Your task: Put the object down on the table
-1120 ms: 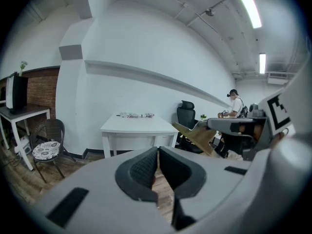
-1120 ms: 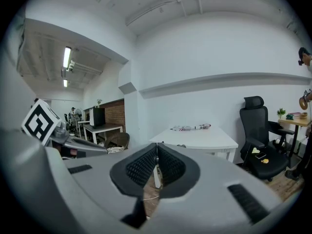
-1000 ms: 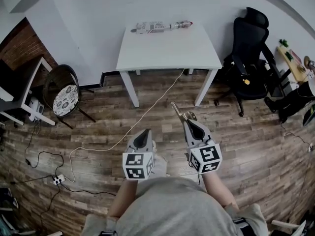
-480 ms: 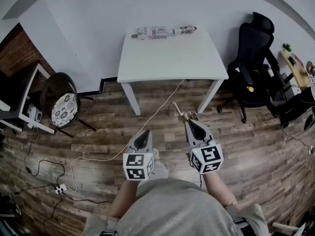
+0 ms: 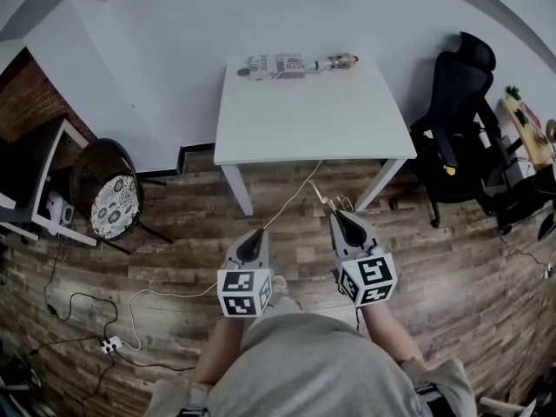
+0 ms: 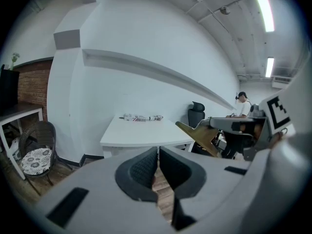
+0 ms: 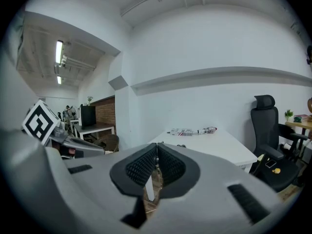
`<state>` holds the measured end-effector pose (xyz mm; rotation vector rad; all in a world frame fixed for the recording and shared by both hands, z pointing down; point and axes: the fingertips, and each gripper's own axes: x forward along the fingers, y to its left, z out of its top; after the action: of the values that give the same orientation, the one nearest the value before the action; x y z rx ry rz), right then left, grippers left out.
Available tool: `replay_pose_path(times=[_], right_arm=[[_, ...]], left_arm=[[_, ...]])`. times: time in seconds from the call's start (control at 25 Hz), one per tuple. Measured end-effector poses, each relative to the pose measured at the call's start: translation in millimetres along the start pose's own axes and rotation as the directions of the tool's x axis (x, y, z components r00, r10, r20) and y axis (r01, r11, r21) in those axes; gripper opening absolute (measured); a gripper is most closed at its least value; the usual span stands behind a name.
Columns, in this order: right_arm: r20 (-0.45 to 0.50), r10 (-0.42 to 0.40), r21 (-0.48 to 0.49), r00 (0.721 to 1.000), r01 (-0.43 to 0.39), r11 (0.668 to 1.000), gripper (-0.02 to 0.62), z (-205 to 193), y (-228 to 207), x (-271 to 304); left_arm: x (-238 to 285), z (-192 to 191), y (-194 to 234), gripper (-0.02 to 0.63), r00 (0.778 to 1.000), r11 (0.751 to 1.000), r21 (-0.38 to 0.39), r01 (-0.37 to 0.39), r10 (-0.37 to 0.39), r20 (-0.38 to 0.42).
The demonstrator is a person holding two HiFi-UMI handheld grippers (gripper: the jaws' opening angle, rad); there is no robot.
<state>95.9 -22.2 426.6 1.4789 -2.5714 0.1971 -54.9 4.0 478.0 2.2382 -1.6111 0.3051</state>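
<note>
A brown plank floor [image 5: 452, 268] fills most of the head view, and a white rectangular table [image 5: 313, 111] stands on it against the pale wall. The person's grey shirt [image 5: 304, 372] covers the bottom edge and hides both hands; only the forearms show, reaching forward side by side. A black office chair [image 5: 460, 137] stands off the tabletop's right edge, and a round dark chair with a patterned cushion [image 5: 113, 200] stands well to the left. The left gripper [image 5: 251, 240] points at the table with its pads drawn together and nothing between them. The right gripper [image 5: 337, 216] is level beside it, clamped on a slim gold-coloured metal object [image 5: 318, 196] that juts forward and left over the floor, short of the tabletop's near edge. Its held end is buried between the pads, so its kind is hard to tell. Each gripper's cube carries black-and-white square markers, no words. A long printed packet [image 5: 276, 65] lies along the tabletop's far edge with a smaller pale item [image 5: 337, 61] just beside it toward the far right corner; their print is too small to read. A thin white cable [image 5: 291, 196] runs from under the table to a white power strip [image 5: 110, 345].
</note>
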Motion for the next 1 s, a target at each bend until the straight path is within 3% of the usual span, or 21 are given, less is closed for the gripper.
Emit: replay_pose_path(times=[1.0], right_arm=[[0.01, -0.025, 0.0, 1.0, 0.025, 1.0, 0.011, 36.4, -19.6, 171.9]], left_arm=[[120.7, 63.7, 108.2, 0.015, 0.999, 0.999, 0.01, 0.04, -0.04, -0.012]])
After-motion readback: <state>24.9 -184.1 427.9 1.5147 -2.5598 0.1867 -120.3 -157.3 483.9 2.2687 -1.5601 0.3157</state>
